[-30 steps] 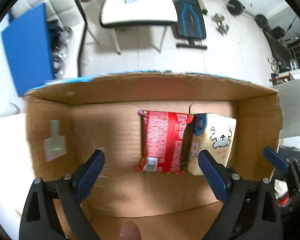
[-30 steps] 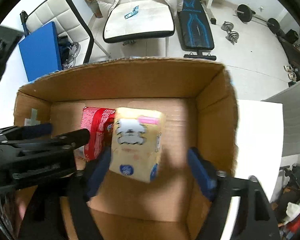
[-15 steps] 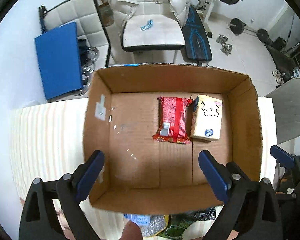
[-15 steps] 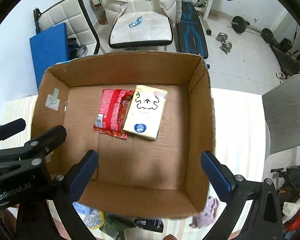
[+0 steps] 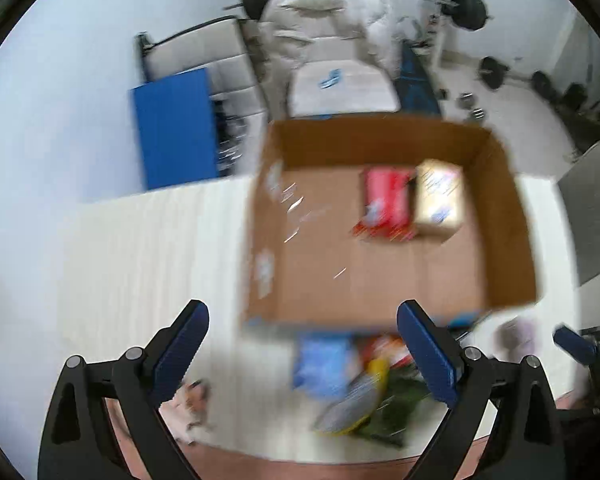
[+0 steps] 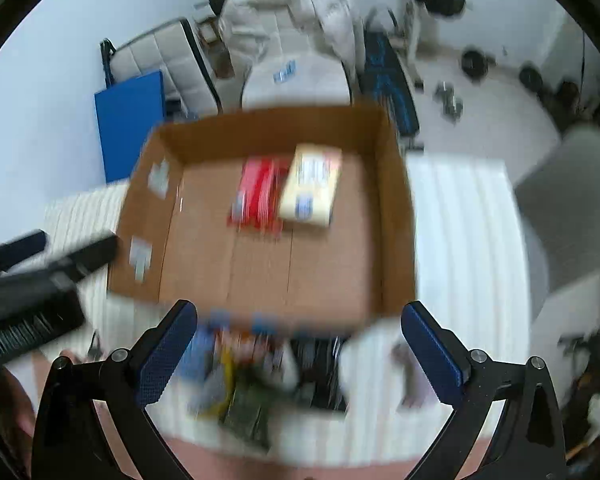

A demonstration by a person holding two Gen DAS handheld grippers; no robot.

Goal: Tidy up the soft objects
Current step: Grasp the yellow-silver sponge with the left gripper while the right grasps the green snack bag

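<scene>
Two soft packs, the red pack (image 5: 386,204) and the yellow pack (image 5: 438,200), already lie side by side in the cardboard box (image 5: 512,240), toward its far right. A blurred pile of packs (image 5: 352,380) waits on the surface (image 5: 140,256) near the box. The left claw (image 5: 302,356) and right claw (image 6: 300,352) both stand wide and empty; only the right view shows a pale cloth (image 6: 376,364) at the box's near right corner.

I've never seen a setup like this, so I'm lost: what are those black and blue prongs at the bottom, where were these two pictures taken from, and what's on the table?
No robot here: a person carries a two-finger gripper in each hand, each with a camera looking along its fingers. One picture is from the left gripper, the other from the right gripper. Both stand open and hold nothing. Below them a cardboard box sits on a pale table. Inside lie a red packet and a yellow packet, side by side. A blurred pile of packets waits on the table by the box's near edge.
</scene>
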